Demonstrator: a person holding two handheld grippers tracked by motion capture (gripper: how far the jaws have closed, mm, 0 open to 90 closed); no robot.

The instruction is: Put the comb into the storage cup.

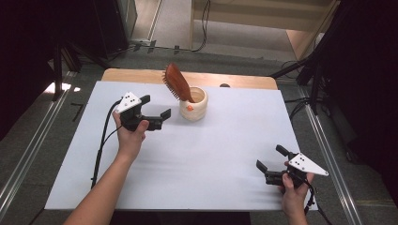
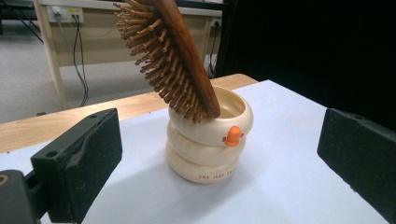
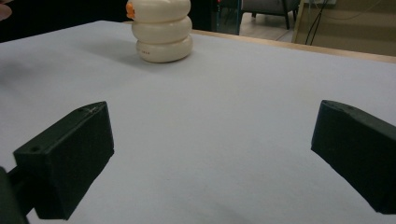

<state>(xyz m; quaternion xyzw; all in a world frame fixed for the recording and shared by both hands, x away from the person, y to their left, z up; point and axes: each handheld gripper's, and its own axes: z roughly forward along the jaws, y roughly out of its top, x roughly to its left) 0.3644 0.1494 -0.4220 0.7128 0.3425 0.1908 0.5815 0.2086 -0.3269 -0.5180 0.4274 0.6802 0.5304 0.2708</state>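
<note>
A cream ringed cup with a small orange knob stands on the white table top, toward the back middle. A brown wooden hairbrush leans in it, handle down, head tilted up to the left. My left gripper hovers open just left of the cup, jaws wide apart. Its own view has the cup and the hairbrush between the jaws, untouched. My right gripper is open near the front right corner. The cup is far off in the right gripper view.
The white sheet covers a wooden table whose back edge shows bare wood. Cables trail from each gripper. Dark stands and rails flank the table, and a wooden bench with cables stands behind it.
</note>
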